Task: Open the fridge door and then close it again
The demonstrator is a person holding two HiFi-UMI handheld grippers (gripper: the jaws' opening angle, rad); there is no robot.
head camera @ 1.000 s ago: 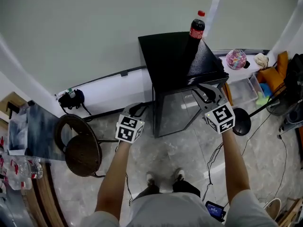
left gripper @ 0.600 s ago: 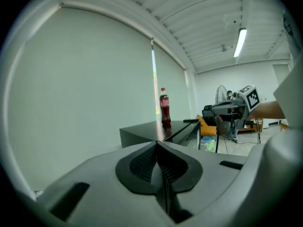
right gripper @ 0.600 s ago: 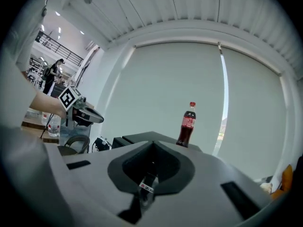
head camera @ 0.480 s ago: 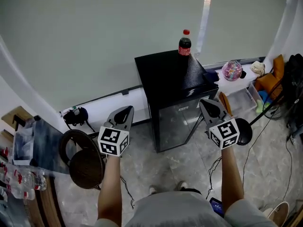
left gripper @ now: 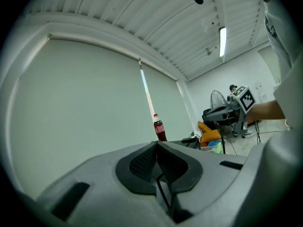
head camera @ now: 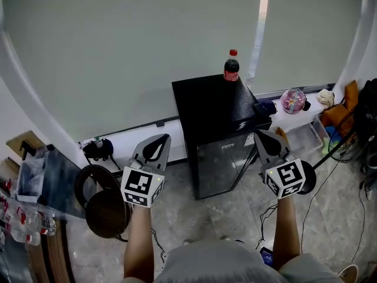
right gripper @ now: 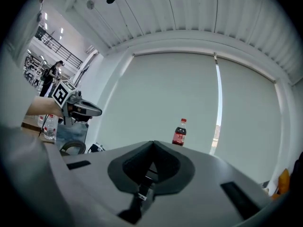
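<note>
Fridge door point(head camera: 222, 158) is shut; my left gripper point(head camera: 159, 139) and right gripper point(head camera: 263, 135) are clamped empty, well back. Unstarted or finished, dunno.

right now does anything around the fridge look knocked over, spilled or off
Nothing stands out. The cola bottle stands upright on top of the black fridge, near its back edge. The fridge door is shut, and no spill shows on the floor in front.

A pale grey-green blind point(head camera: 118, 52) fills the upper frame; a bright slit of daylight point(head camera: 260, 16) runs down it right of centre; grey marbled floor tiles point(head camera: 235, 214) below; a dark round stool point(head camera: 106, 212) lower left; the slatted white ceiling point(left gripper: 142, 18) carries a lit tube lamp point(left gripper: 222, 41) at upper right.
</note>
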